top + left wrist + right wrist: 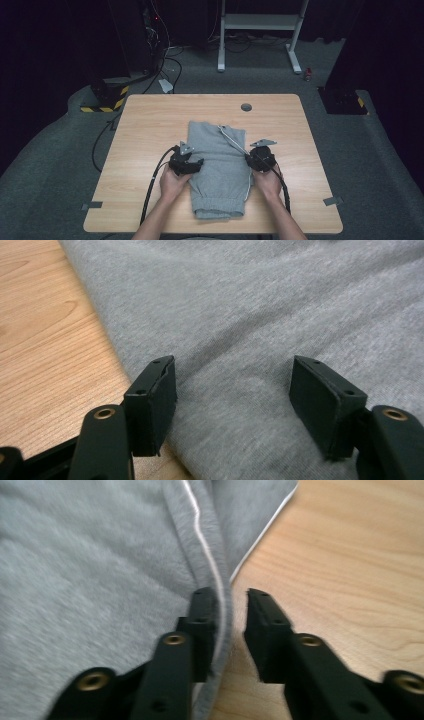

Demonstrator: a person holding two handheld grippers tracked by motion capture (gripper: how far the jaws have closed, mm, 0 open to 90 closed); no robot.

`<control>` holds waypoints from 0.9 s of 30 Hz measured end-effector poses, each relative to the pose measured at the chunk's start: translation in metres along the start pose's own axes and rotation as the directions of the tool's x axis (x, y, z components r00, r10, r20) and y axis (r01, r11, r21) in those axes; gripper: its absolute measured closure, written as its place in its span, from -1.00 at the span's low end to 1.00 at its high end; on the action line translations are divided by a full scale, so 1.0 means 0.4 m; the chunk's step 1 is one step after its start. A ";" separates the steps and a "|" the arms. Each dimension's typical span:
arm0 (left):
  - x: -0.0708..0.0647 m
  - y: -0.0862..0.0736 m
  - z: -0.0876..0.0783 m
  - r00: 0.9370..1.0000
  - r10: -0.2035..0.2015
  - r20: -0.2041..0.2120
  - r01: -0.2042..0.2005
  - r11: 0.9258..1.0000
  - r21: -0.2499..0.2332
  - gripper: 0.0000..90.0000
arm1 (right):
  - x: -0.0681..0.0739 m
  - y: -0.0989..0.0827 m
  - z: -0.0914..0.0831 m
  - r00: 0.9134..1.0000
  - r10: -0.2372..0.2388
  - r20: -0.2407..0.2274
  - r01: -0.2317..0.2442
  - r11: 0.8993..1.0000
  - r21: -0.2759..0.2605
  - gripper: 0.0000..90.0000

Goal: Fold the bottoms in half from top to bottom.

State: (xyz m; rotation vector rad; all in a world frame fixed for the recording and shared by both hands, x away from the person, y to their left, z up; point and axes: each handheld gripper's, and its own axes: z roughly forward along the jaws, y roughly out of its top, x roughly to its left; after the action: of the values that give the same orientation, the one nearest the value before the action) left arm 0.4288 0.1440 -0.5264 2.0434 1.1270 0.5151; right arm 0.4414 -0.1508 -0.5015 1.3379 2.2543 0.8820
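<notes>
Grippers (186, 162) flanking grey garment (218, 170) (folded)

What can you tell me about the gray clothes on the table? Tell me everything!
The garment is soft grey knit, like sweatpants, folded into a long rectangle with a ribbed band nearest the person. A white stripe runs along its right edge. It lies flat mid-table. The left gripper hangs open over its left edge; the right gripper, jaws slightly apart, is at the striped edge.

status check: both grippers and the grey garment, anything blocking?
Left gripper open, over garment's left edge. Right gripper part open, straddling the white-piped right edge. Grey garment folded flat on table. Nothing in the way.
</notes>
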 end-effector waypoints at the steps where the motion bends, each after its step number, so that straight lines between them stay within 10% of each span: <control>1: 0.000 0.000 0.000 1.000 -0.001 0.000 0.001 1.000 0.000 -0.22 | 0.002 0.003 -0.009 1.000 0.005 0.000 -0.005 1.000 -0.023 0.52; 6: -0.001 0.000 -0.001 1.000 0.004 0.002 -0.004 1.000 -0.001 -0.19 | 0.051 0.028 -0.047 0.997 -0.072 -0.027 0.067 0.986 -0.155 0.73; 13: -0.006 -0.017 -0.020 1.000 0.016 0.023 -0.016 1.000 -0.004 -0.11 | 0.084 -0.001 0.030 0.989 -0.126 -0.071 0.127 0.992 0.003 0.94; 19: -0.027 -0.056 -0.068 0.998 0.033 0.055 -0.033 0.999 -0.001 -0.10 | 0.118 -0.033 -0.015 0.972 -0.215 -0.090 0.218 0.976 0.020 0.78; 27: 0.007 0.000 -0.056 0.999 -0.041 0.009 0.041 0.999 -0.033 -0.08 | 0.143 0.071 -0.004 0.977 -0.202 -0.071 0.195 0.976 -0.094 0.62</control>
State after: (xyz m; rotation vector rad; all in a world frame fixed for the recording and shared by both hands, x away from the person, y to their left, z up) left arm 0.4161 0.1553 -0.5118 1.9875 1.1459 0.5014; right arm 0.4314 -0.0909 -0.4810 1.0356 2.3318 0.9652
